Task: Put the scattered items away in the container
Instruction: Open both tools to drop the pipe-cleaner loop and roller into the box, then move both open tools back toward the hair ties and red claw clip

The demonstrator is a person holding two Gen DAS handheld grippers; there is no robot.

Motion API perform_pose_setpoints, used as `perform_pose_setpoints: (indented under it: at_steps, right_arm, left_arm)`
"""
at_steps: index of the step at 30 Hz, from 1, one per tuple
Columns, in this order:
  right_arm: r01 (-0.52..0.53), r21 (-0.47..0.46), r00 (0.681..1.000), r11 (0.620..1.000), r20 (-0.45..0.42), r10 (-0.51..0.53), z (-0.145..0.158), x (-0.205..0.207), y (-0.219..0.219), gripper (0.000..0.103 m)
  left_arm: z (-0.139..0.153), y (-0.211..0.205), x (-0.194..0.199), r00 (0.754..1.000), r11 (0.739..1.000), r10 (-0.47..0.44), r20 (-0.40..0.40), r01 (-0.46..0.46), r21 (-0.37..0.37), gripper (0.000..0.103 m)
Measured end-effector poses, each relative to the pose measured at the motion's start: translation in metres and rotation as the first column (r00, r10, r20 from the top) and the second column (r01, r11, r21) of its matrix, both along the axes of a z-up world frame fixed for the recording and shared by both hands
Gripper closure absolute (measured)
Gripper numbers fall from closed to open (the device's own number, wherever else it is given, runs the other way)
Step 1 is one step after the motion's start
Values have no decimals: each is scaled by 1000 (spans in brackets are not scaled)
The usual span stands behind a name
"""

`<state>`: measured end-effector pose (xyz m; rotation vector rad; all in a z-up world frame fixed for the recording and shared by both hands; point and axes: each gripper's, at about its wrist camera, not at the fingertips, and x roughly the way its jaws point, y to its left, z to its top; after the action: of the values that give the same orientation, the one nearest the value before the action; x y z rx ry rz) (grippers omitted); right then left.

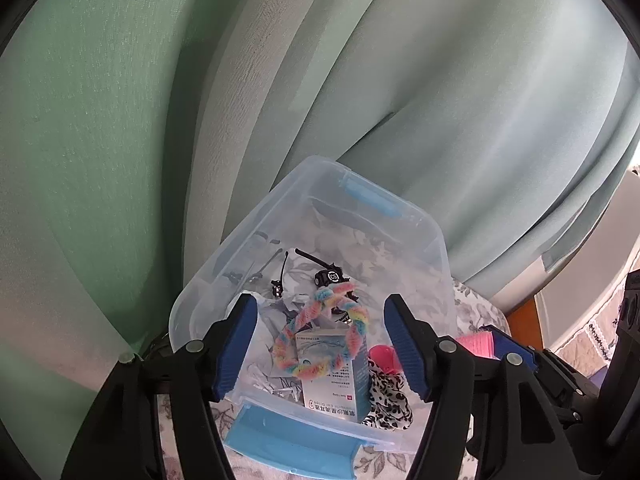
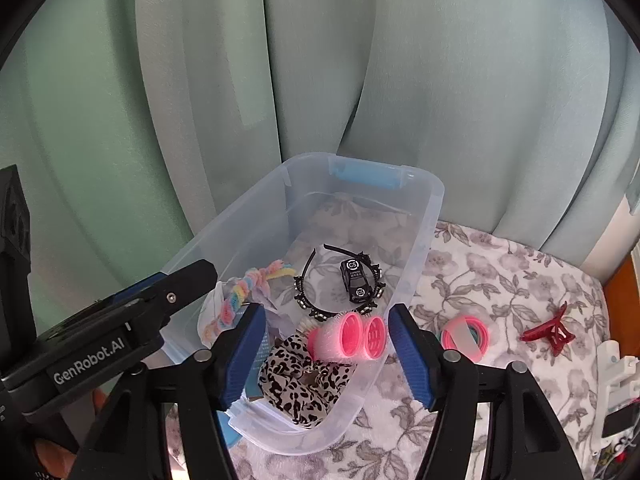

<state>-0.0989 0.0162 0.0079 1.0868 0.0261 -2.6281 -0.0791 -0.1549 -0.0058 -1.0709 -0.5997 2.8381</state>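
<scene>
The clear plastic bin (image 2: 416, 240) is sitting on a flowered cloth (image 2: 500, 280) in front of a pale green curtain (image 2: 460, 80), with a blue latch (image 1: 372, 200) at its far end and another blue latch (image 1: 288, 440) at its near end.

Seen from the left wrist, the left gripper (image 1: 320, 348) is hovering over the near end of the bin, its jaws standing apart and pressing on nothing. Between them, down in the bin, a rainbow fuzzy loop (image 1: 320, 332) is lying across a small white and blue box (image 1: 336, 376). Just inside the right-hand jaw a leopard-print scrunchie (image 1: 388, 404) is showing. Beyond the jaws, farther along the bin floor, a small black toy car (image 1: 330, 277) is resting.

Seen from the right wrist, the right gripper (image 2: 328, 352) is also hanging open over the bin, gripping nothing. Between its jaws two pink hair rollers (image 2: 360, 336) are lying side by side on the scrunchie (image 2: 304, 384). Beyond them a black studded headband (image 2: 320, 280) is curving around the toy car (image 2: 356, 280).

Outside the bin, past the right-hand jaw, a stack of pink hair ties (image 2: 466, 336) and a red claw clip (image 2: 548, 330) are lying on the cloth, well apart from each other.
</scene>
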Motion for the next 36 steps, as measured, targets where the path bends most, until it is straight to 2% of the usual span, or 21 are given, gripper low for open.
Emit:
perform_pose_setpoints:
  at_steps: [4,10,23,27,31,36]
  right_arm:
    - [3,2,1000,1000,-16,-3,5,6,1,17]
    - [-5,-14,999,1000,-41,4,9,13,3,6]
    - [-20,4,995,1000,-101,20,23,5,-4,3]
    - [35,-13,995,999,-98,-36,24,2,9,3]
    - [77,16,995,997,-72,-76,17,5,27,3]
    - [64,22,998,998,-30,-64,7,22,41,3]
  left_arm:
    - [5,1,6,1000,1000,3,-7,-3,4,35]
    - [14,1,15,1000,1000,14,-25,-14,-2,34]
    - [23,-20,23,997,997,66,-48,-65,29,34]
    - [20,-26,22,996,997,77,-37,-75,35,34]
    - [14,-25,20,997,997,69,-24,-68,46,34]
    - [9,-21,17,999,997,53,-11,-52,55,34]
